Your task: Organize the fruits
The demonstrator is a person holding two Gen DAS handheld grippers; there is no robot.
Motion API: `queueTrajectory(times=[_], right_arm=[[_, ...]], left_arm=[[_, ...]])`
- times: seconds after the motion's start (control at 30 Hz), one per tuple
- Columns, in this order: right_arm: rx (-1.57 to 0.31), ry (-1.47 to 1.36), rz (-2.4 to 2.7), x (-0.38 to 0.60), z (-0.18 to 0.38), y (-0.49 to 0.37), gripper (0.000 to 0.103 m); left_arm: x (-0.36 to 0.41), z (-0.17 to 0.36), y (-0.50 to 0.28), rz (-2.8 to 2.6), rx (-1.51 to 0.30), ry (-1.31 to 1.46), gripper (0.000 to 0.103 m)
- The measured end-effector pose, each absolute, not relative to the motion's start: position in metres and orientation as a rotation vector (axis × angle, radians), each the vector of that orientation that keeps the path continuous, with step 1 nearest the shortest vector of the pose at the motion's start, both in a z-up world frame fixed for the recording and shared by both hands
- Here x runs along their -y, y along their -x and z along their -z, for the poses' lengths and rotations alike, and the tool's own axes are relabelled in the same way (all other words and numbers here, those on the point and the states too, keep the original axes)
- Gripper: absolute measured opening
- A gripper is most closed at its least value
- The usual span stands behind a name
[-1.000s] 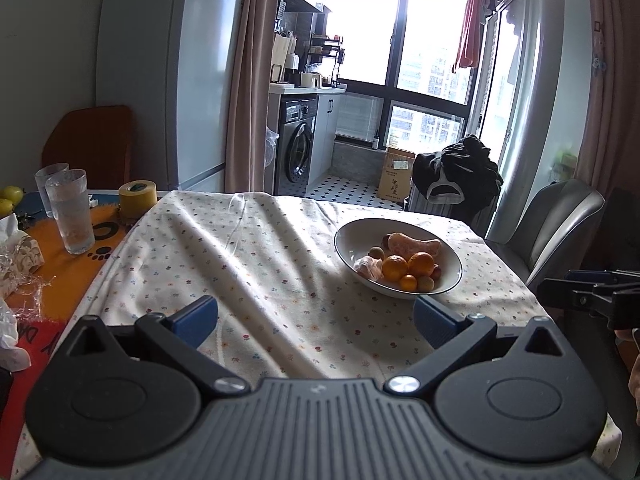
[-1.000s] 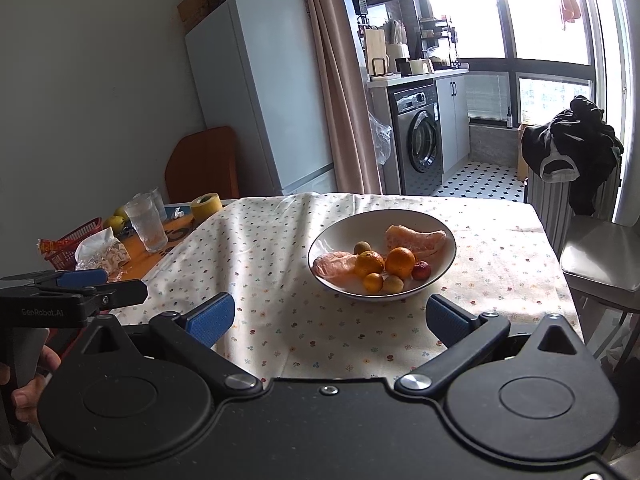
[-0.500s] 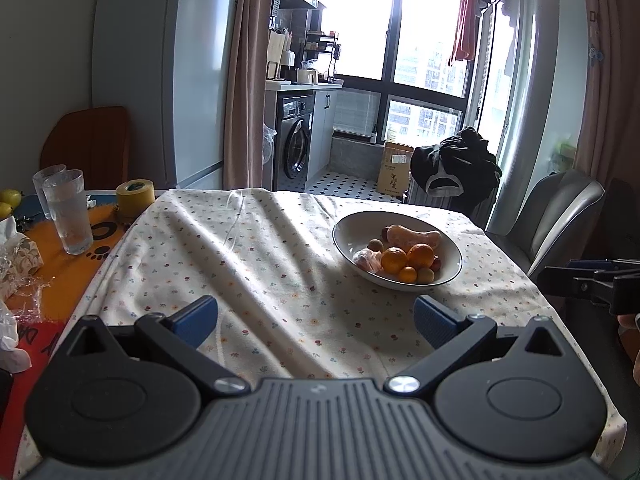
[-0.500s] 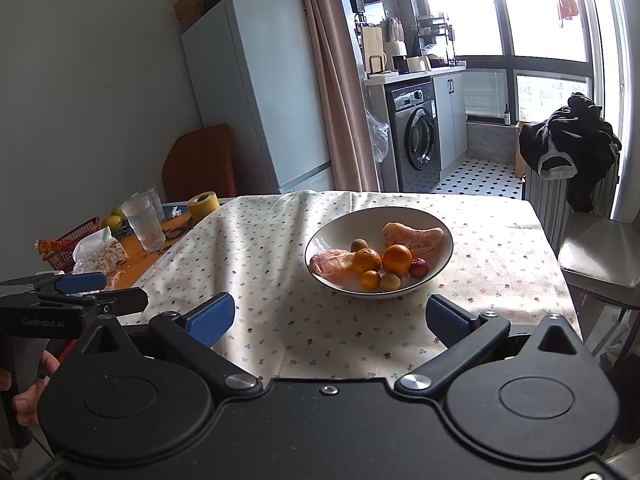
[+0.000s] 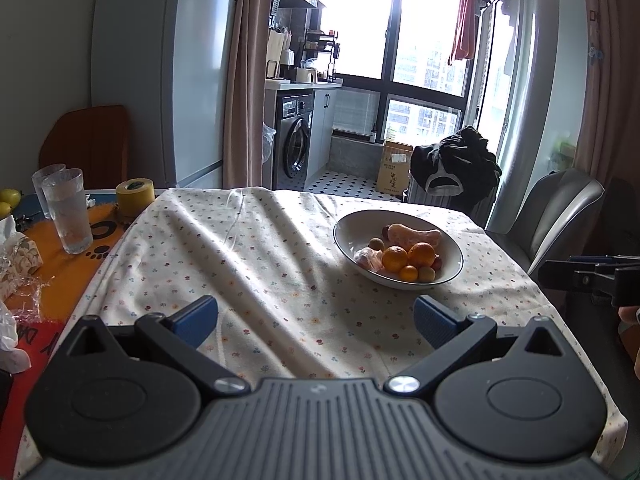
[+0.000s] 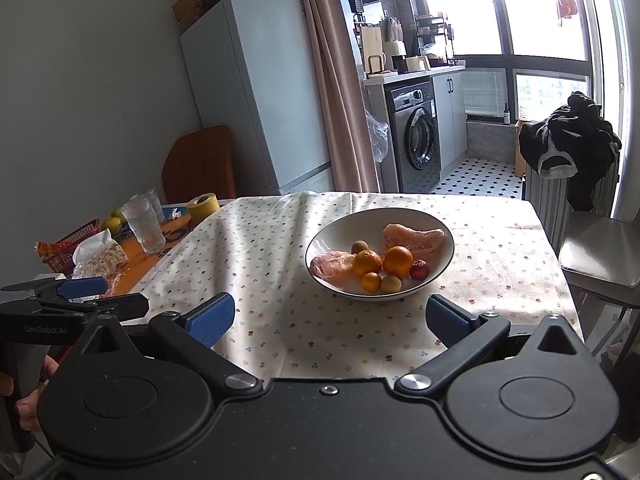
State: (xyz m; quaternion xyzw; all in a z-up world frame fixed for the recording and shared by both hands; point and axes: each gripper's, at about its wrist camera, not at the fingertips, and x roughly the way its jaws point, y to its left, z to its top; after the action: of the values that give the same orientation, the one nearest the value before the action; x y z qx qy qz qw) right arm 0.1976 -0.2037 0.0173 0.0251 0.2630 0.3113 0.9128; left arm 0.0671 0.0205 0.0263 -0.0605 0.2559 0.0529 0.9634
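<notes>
I take the wide white ceramic bowl with a thin dark rim (image 6: 447, 252) as my landmark; it sits on the flower-print cloth-covered table (image 5: 260, 280). All the fruit I can count lies inside that bowl: two large oranges (image 6: 398, 261), one small orange (image 6: 371, 282), two small greenish-brown round fruits (image 6: 391, 283), a small red fruit (image 6: 420, 269), and two pale pink peeled segments (image 6: 414, 238), the farther one lying with its long axis across the bowl, the other tucked against the bowl's left wall. None rests on the cloth outside it.

My left gripper (image 5: 316, 316) hangs short of the bowl with its blue-padded fingers spread wide and nothing between them; from there the bowl lies ahead and off to the right. My right gripper (image 6: 330, 318) is likewise spread and empty, and the bowl lies almost straight ahead of it, a touch right of centre. So I judge the right hand the better placed for the bowl, needing only a forward reach.

Fruit gathered in one bowl would suit a finished sort, or equally a heap waiting to be sorted out; I cannot tell which. Beyond the bowl's left side, off the cloth, stand two clear ribbed drinking glasses (image 5: 70, 216) and a yellow roll of tape (image 5: 135, 196).
</notes>
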Motion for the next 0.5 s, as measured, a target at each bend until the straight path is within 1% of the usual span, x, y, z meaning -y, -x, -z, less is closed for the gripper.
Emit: queueTrajectory(times=[0.5], right_arm=[[-0.545, -0.048, -0.649, 0.2025, -0.0142, -0.1967, 0.103]], left_arm=[[-0.0206, -0.0252, -0.0671, -0.107, -0.523, 0.122, 0.103]])
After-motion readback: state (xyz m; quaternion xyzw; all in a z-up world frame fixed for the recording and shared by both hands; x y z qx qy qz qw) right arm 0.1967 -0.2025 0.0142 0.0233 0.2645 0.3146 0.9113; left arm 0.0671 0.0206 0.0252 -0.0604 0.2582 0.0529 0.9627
